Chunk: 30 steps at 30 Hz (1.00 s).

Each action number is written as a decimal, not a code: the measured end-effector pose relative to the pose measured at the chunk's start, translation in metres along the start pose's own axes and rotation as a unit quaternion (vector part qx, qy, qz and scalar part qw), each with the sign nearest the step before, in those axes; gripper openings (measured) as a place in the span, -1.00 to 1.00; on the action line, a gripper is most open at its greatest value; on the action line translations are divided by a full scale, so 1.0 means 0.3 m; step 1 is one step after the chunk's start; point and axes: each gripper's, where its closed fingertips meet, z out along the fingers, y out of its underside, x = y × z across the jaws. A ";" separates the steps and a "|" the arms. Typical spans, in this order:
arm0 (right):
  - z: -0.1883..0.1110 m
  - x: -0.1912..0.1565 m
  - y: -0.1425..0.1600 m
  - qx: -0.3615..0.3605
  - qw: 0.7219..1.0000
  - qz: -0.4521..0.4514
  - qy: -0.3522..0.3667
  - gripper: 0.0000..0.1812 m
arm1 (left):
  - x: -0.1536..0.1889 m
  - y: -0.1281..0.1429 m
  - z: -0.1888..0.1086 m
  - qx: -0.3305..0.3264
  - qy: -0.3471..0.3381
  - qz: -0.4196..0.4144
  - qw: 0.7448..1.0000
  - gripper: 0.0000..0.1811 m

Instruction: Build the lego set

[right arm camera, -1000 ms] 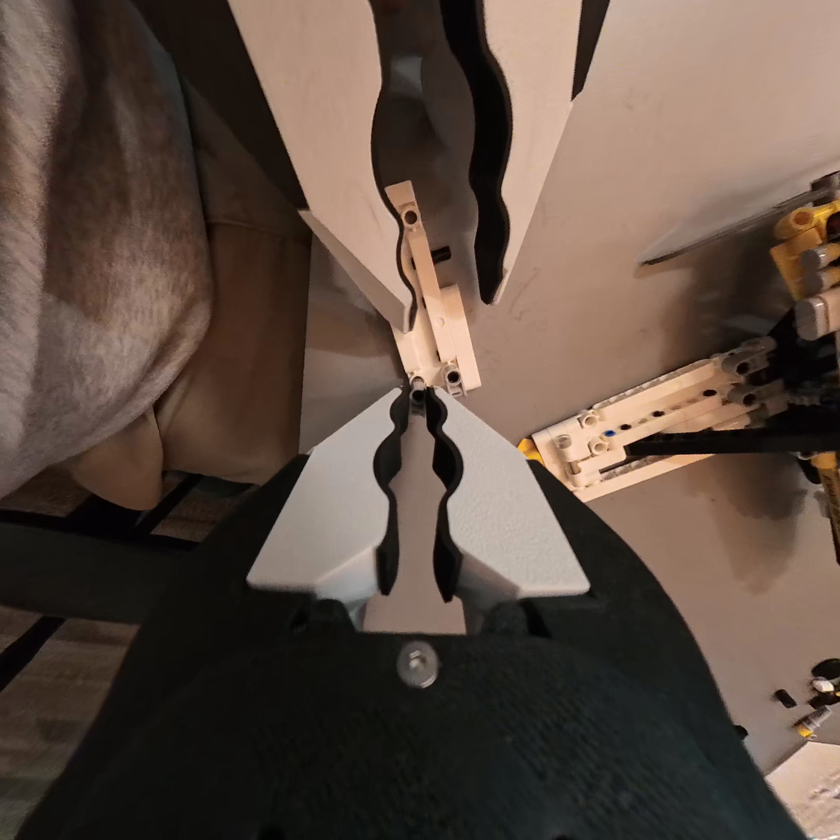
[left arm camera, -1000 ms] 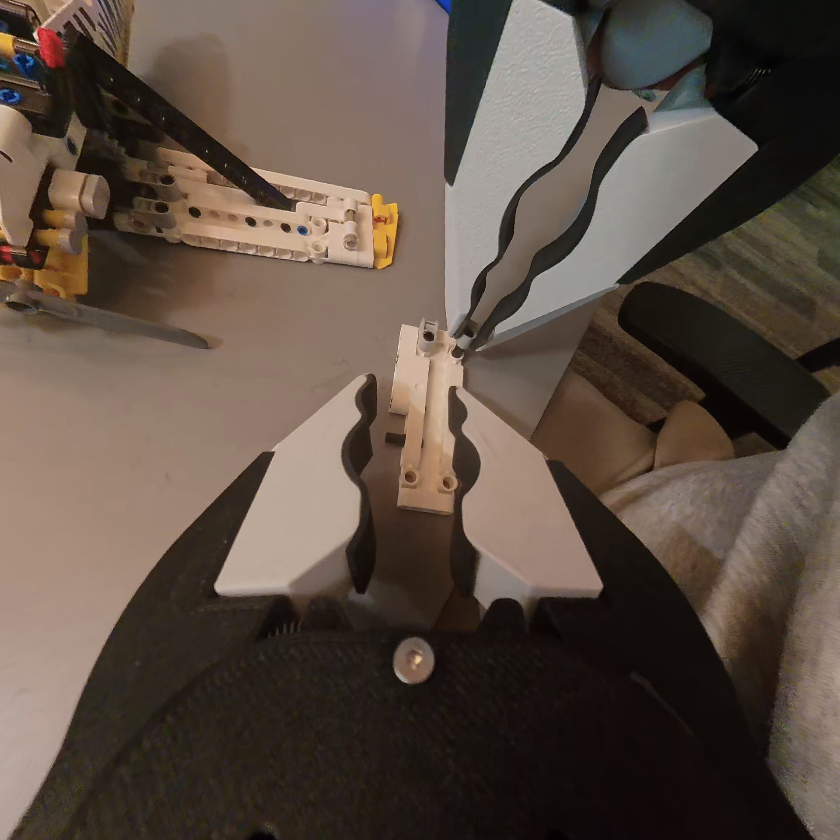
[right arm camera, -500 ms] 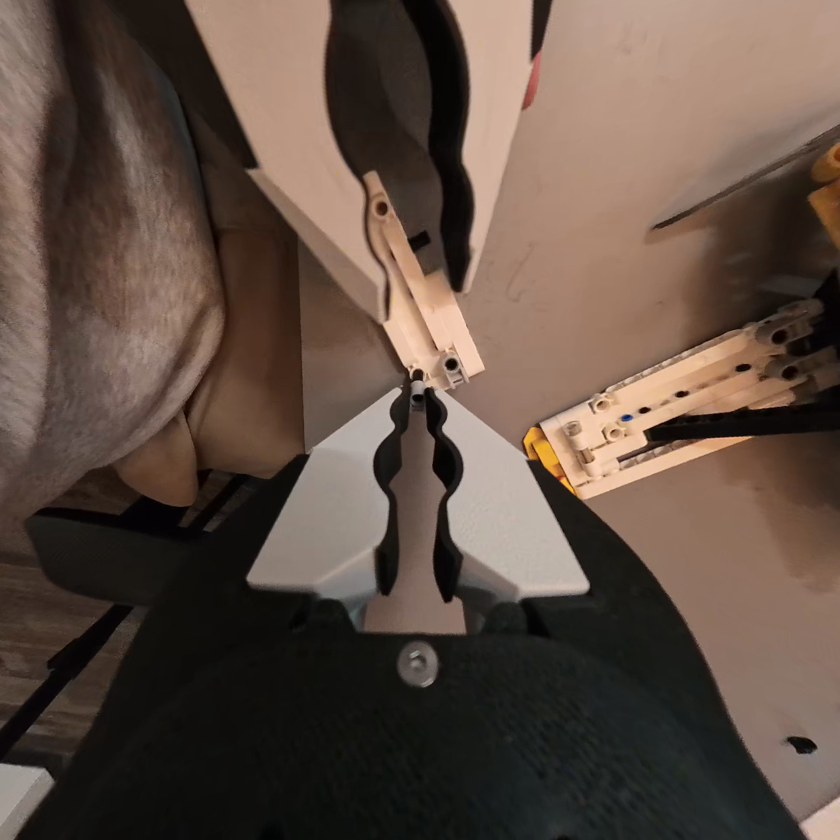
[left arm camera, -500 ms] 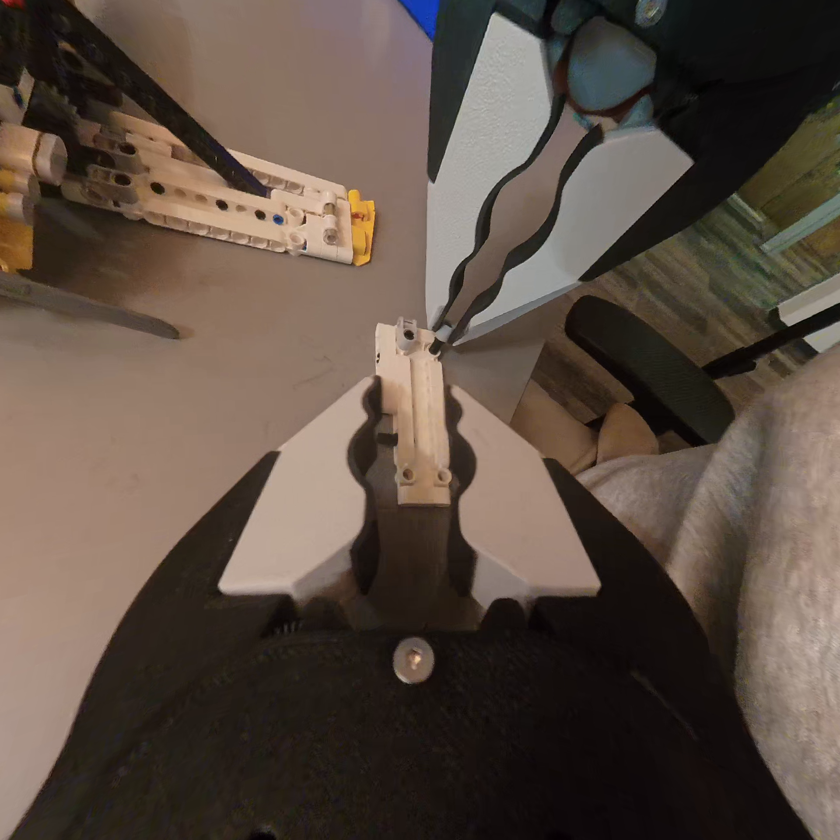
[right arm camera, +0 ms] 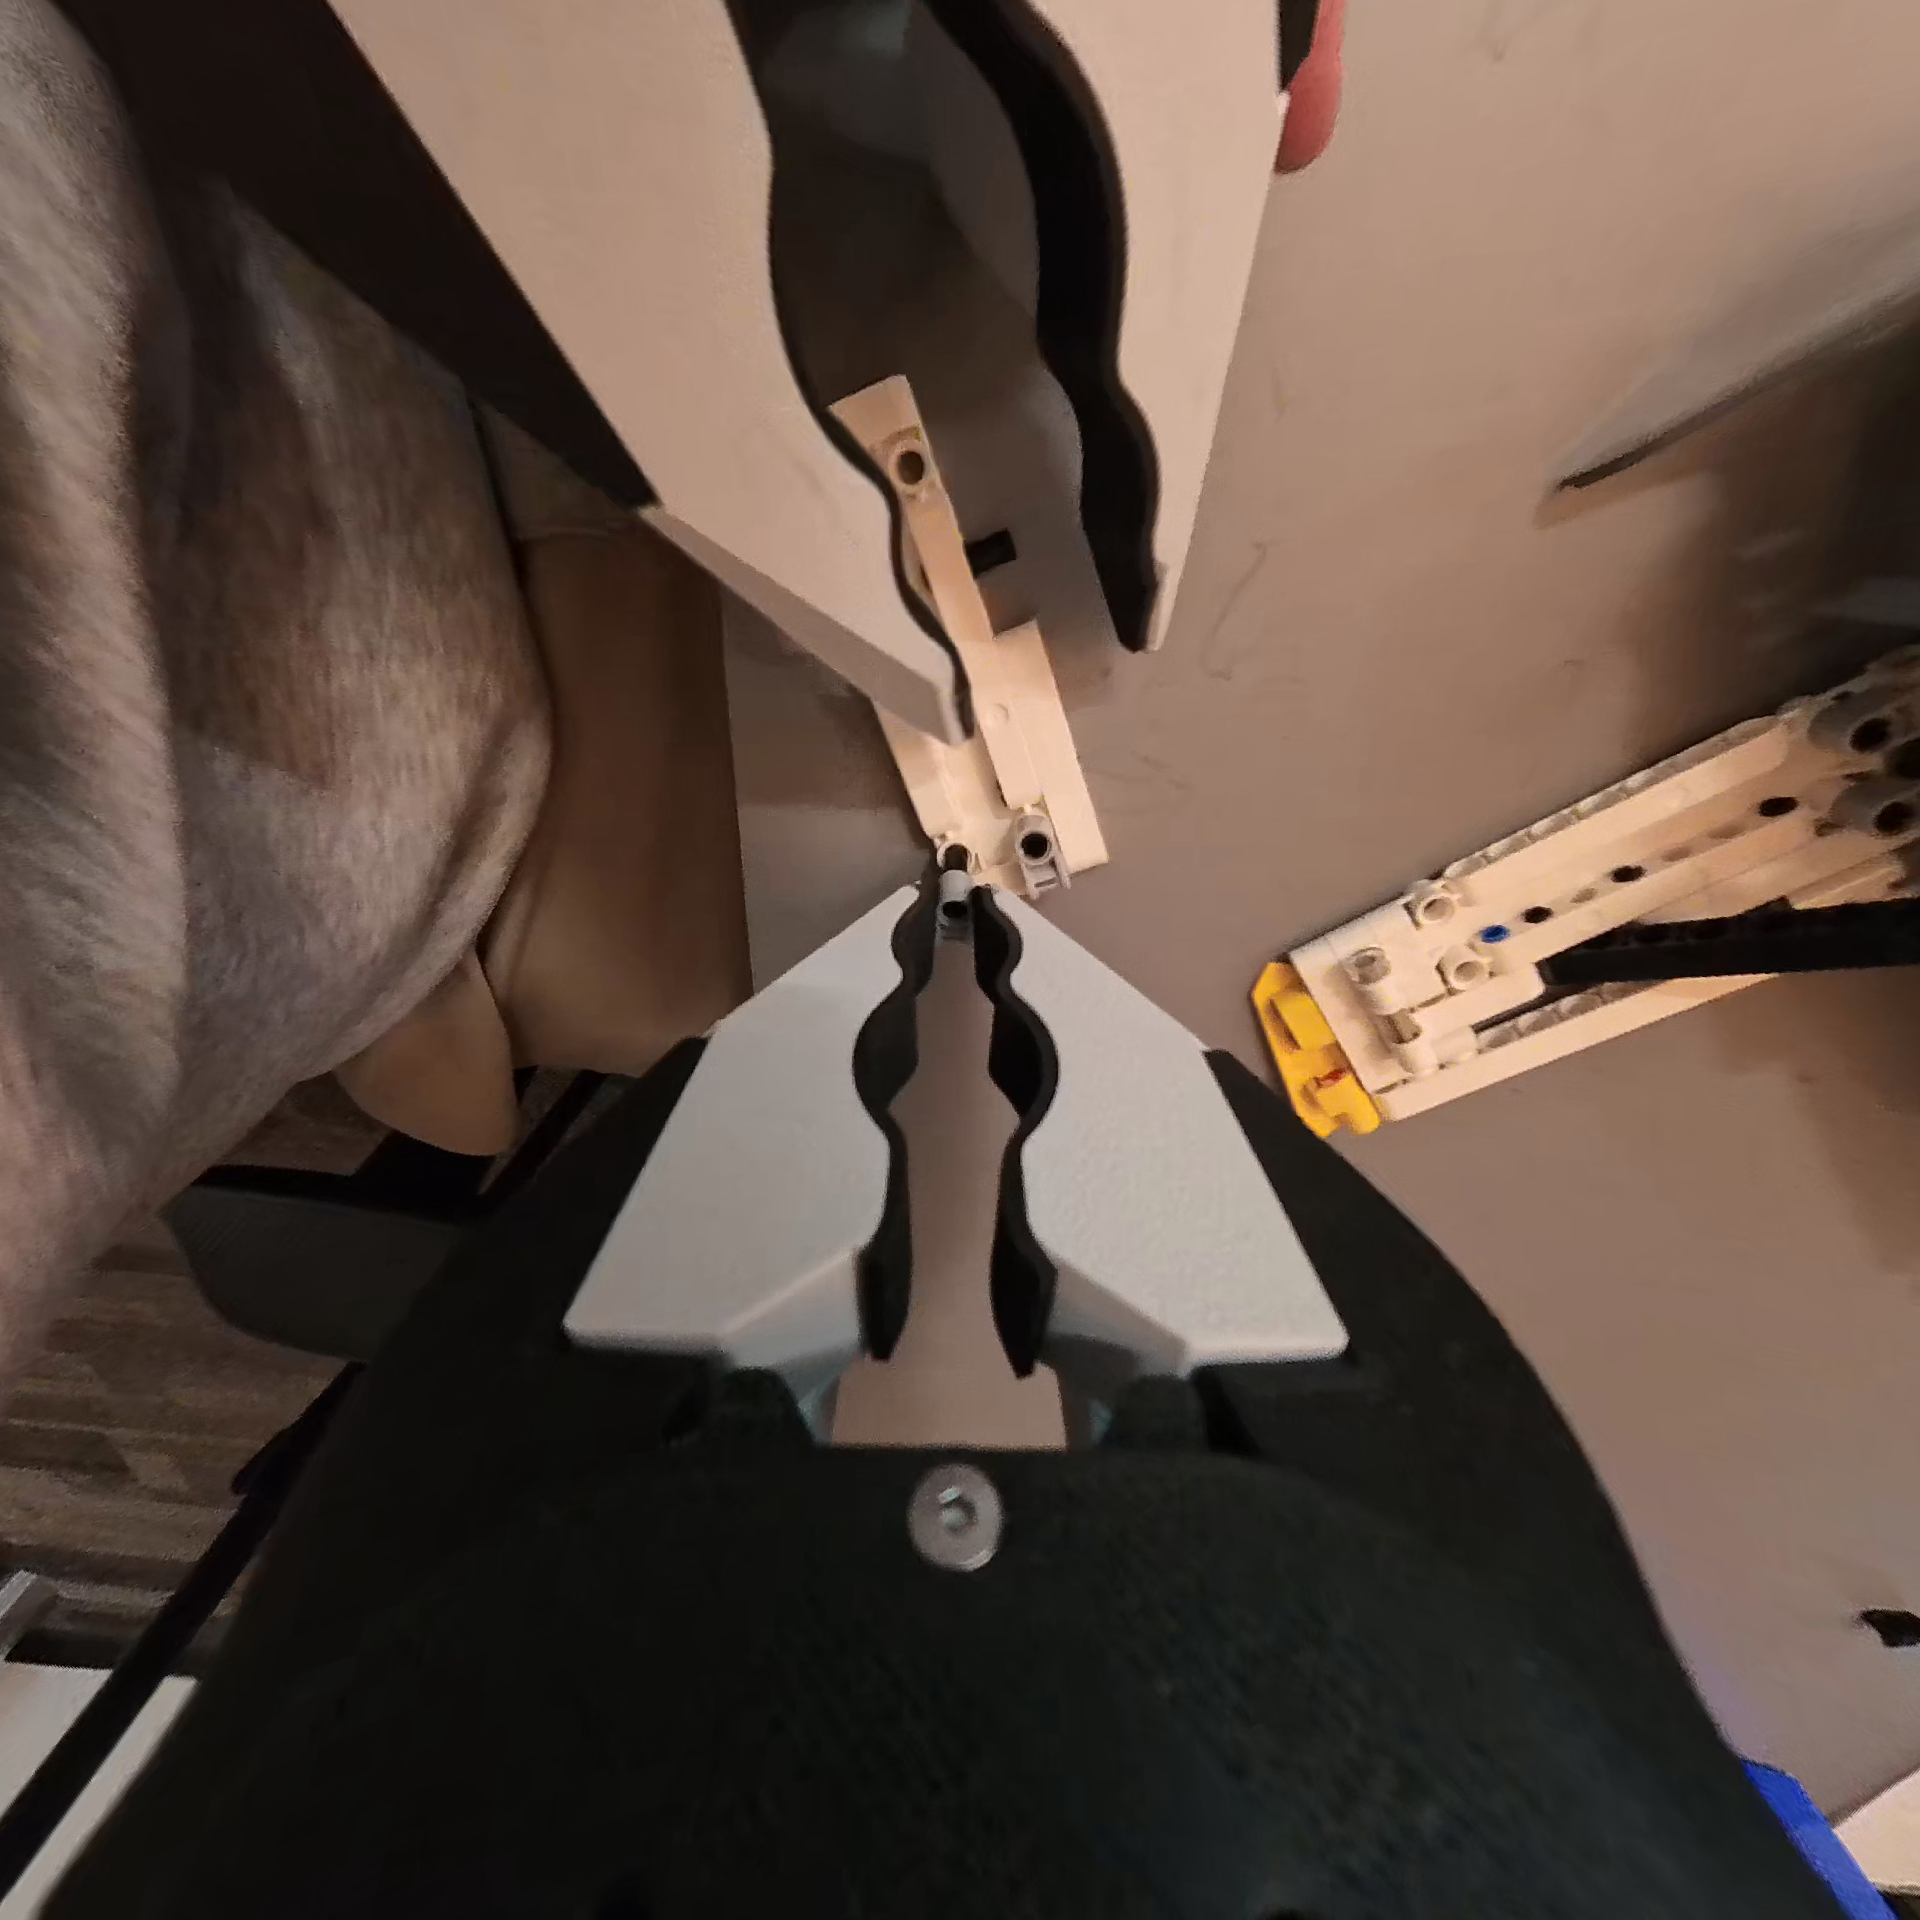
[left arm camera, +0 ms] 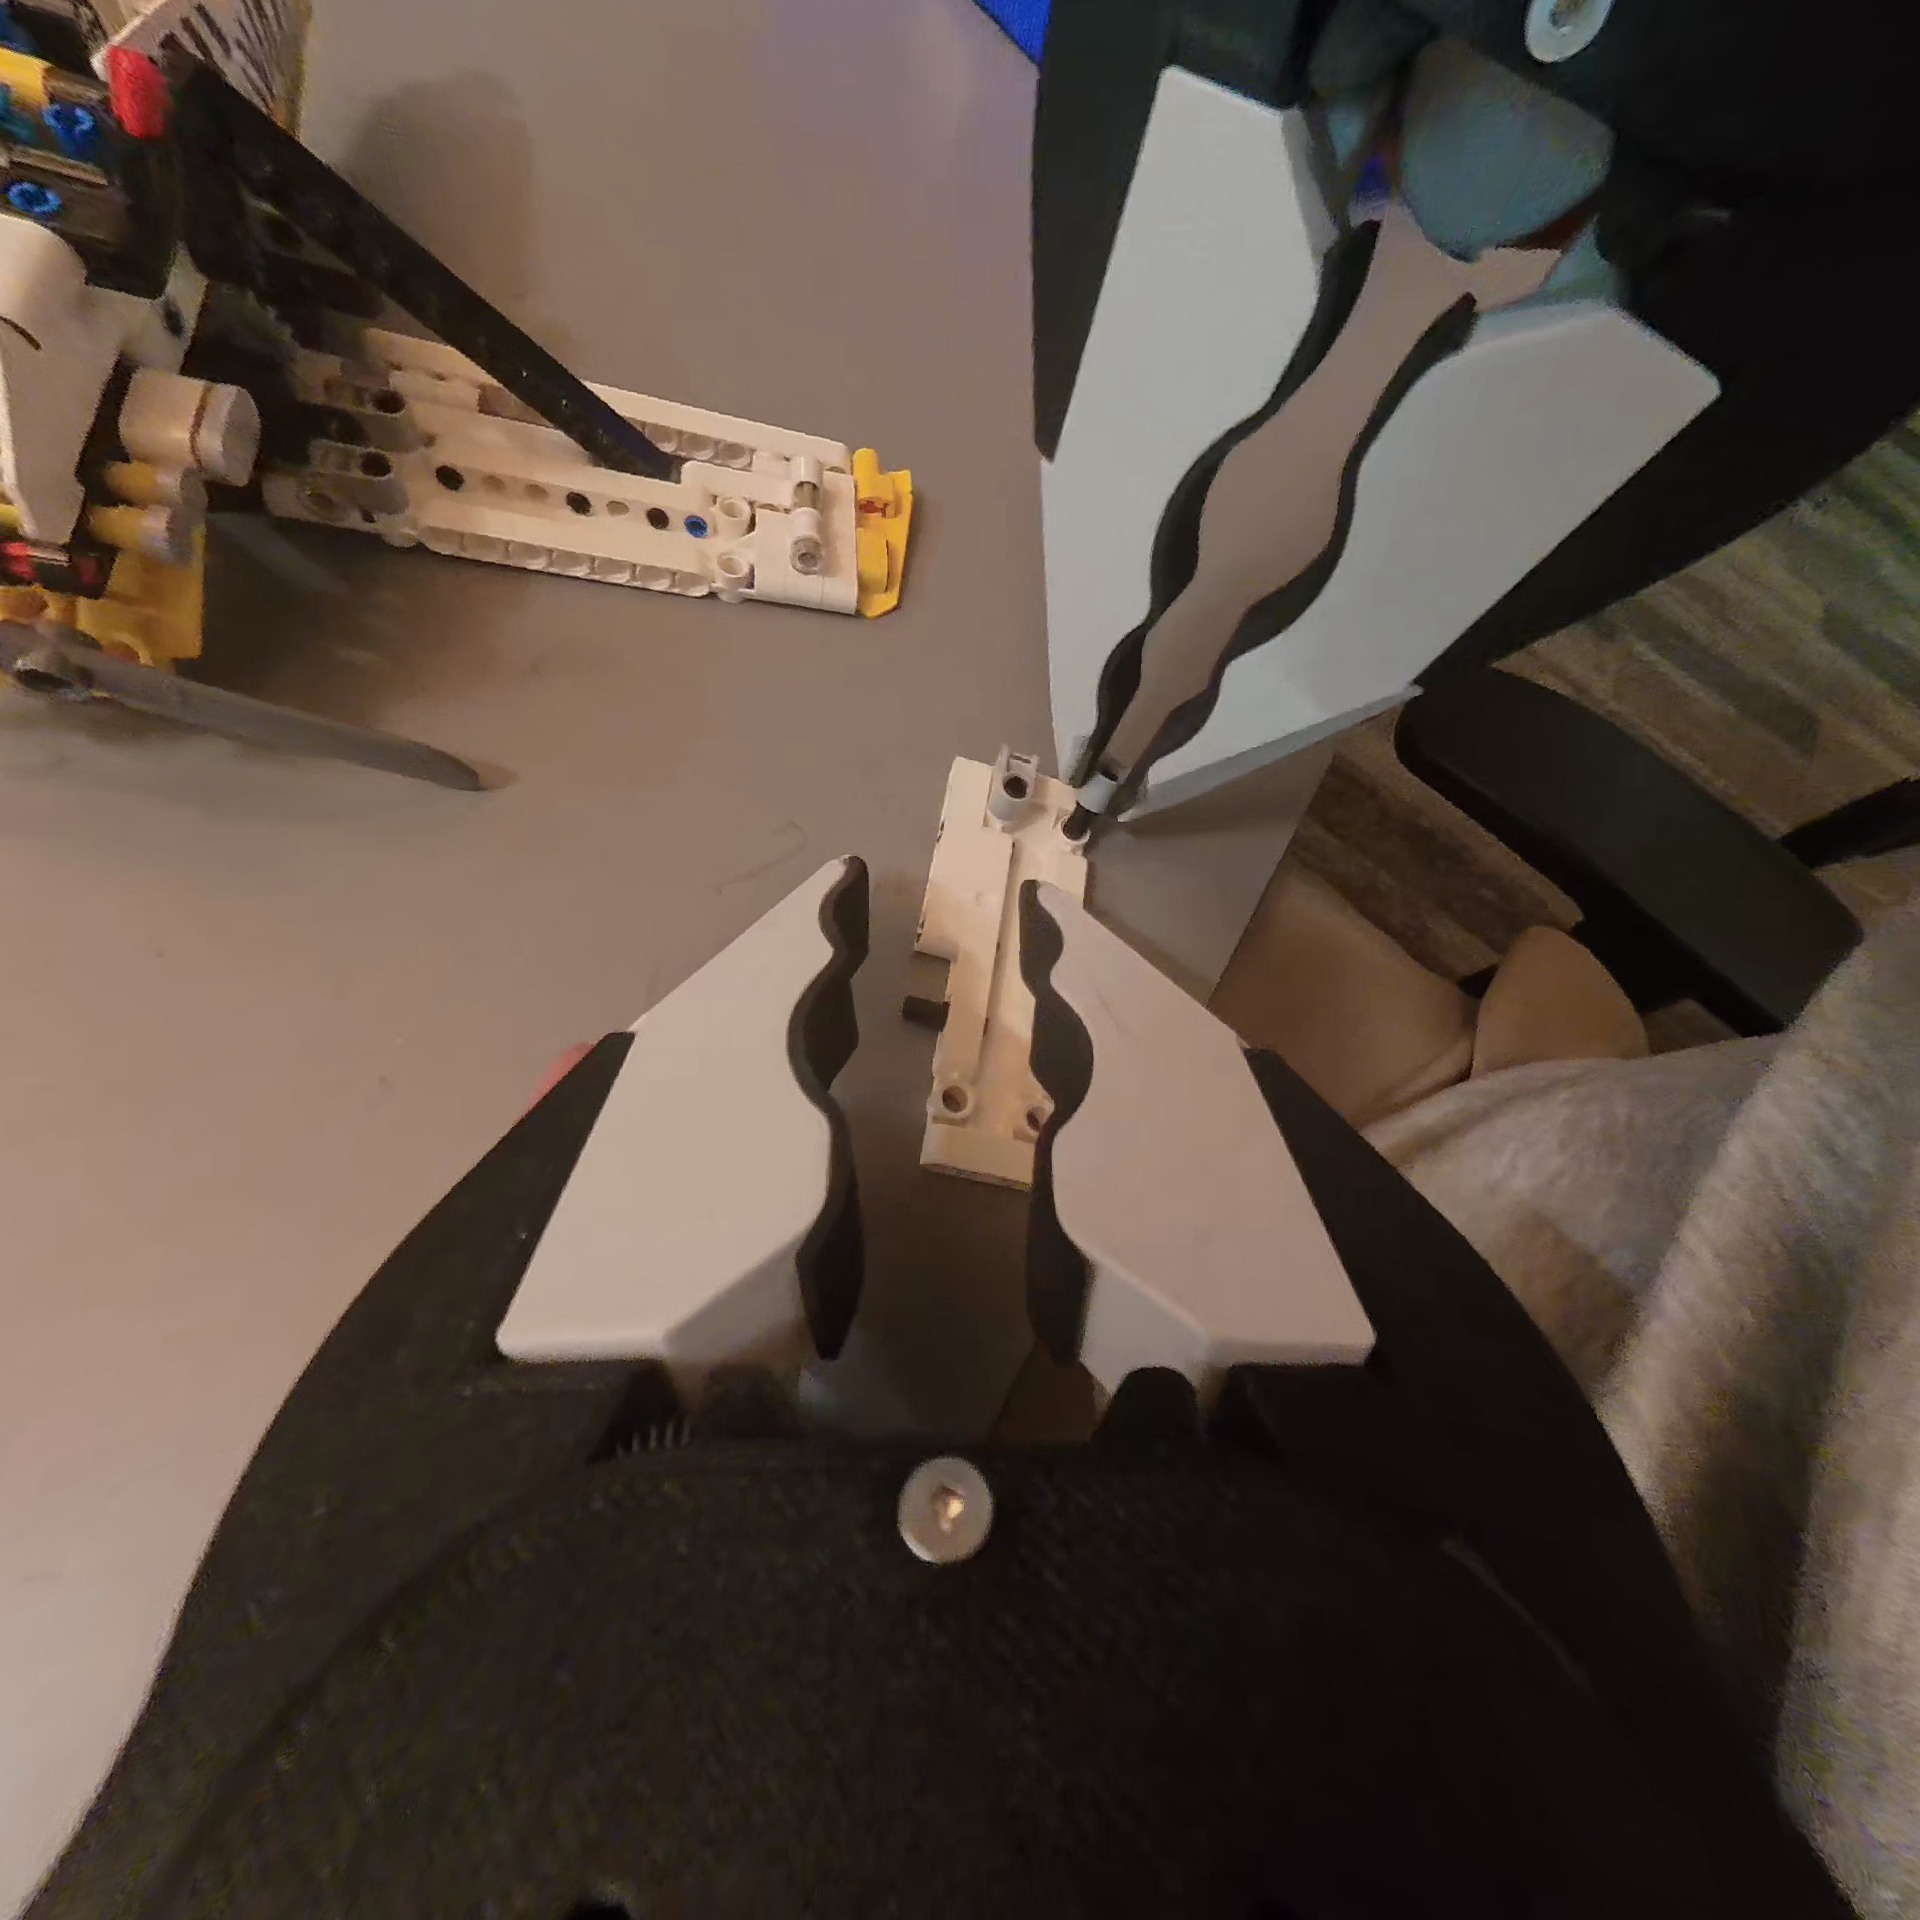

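A white lego panel piece (left arm camera: 982, 935) lies near the grey table's (left arm camera: 312, 1039) right edge, between the fingers of my left gripper (left arm camera: 940, 878). That gripper is open; its right finger is against the piece and the left finger stands apart from it. My right gripper (right arm camera: 951, 904) is shut on a small grey pin (right arm camera: 954, 906), with the pin's tip at a corner hole of the white piece (right arm camera: 997, 748). The right gripper (left arm camera: 1107, 795) with the pin (left arm camera: 1096, 802) also shows in the left wrist view, and the left gripper (right arm camera: 1039, 665) in the right wrist view.
A large lego assembly with a white beam and yellow end (left arm camera: 582, 509) lies at the back left; it also shows in the right wrist view (right arm camera: 1558, 935). A grey blade (left arm camera: 260, 717) sticks out of it. A black chair (left arm camera: 1610, 852) and a person's grey clothing (left arm camera: 1662, 1351) lie beyond the table edge.
Half a second ago my left gripper was shut on the white piece; now it has opened. The right gripper has kept the pin at the piece's corner.
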 end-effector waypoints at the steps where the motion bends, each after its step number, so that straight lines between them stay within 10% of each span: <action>1: 0.000 -0.002 0.000 0.000 1.000 0.002 0.001 -0.94 | 0.001 -0.001 -0.002 0.001 0.003 -0.003 1.000 -0.70; 7: -0.001 -0.007 -0.001 0.006 1.000 0.012 0.007 -0.94 | 0.035 0.006 -0.012 -0.002 0.037 0.016 0.999 -0.42; 30: -0.007 -0.008 0.010 0.011 0.994 -0.090 0.061 -0.94 | 0.034 0.015 0.022 -0.024 0.000 0.075 0.997 -0.41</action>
